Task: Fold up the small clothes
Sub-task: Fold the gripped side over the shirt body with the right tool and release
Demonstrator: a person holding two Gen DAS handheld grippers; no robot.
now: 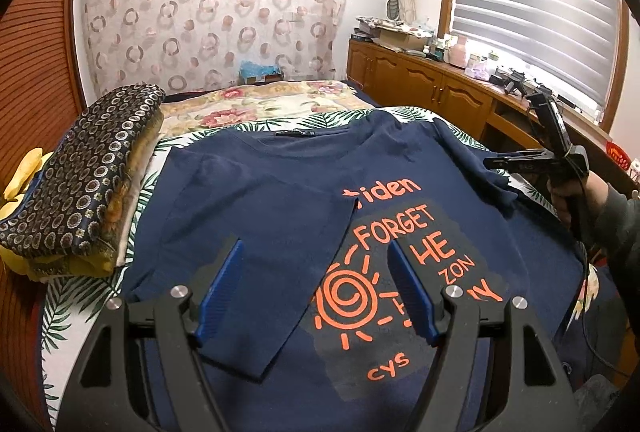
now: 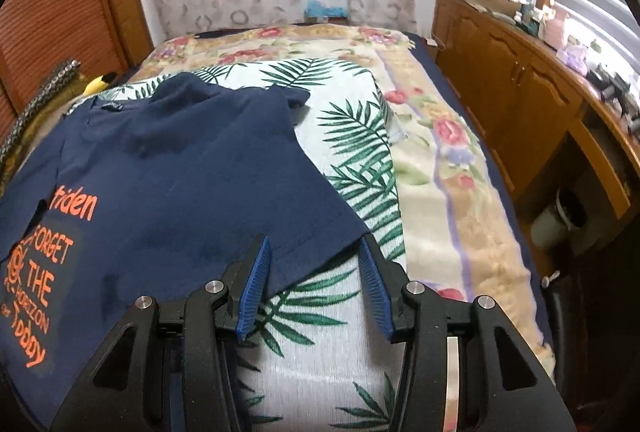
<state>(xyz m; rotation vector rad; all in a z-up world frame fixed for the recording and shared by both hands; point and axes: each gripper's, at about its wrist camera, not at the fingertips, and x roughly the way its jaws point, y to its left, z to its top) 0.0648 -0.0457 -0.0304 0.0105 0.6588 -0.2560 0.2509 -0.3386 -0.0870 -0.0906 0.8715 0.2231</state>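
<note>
Jaws on the left gripper (image 1: 316, 292) stand wide and released, their blue ribbed pads hovering apart over the navy cotton T-shirt with orange lettering (image 1: 280, 199), gripping nothing. At the far left of the left wrist view, a folded stack of dark cloth patterned with small rings (image 1: 80, 167) rests on the bed beside the shirt, with something yellow under and behind it. The T-shirt lies face up on a white sheet printed with green palm leaves (image 2: 352, 135), collar away from the camera; its left sleeve side is folded inward across the chest so that its edge covers the start of the orange print. Further right, the other sleeve (image 1: 480, 167) lies crumpled, and the right gripper (image 1: 494, 163) shows there, held in a person's hand (image 1: 568, 191) with a dark cuff. In the right wrist view, the right gripper (image 2: 316, 284) has its jaws parted, having just been opening, and the T-shirt's side edge lies between the blue pads without being pinched. Beyond the leaf sheet spreads a cream floral blanket (image 2: 448, 167), and at the far right a wooden cabinet (image 2: 520, 71) runs beneath a window blind, its top crowded with small items.
</note>
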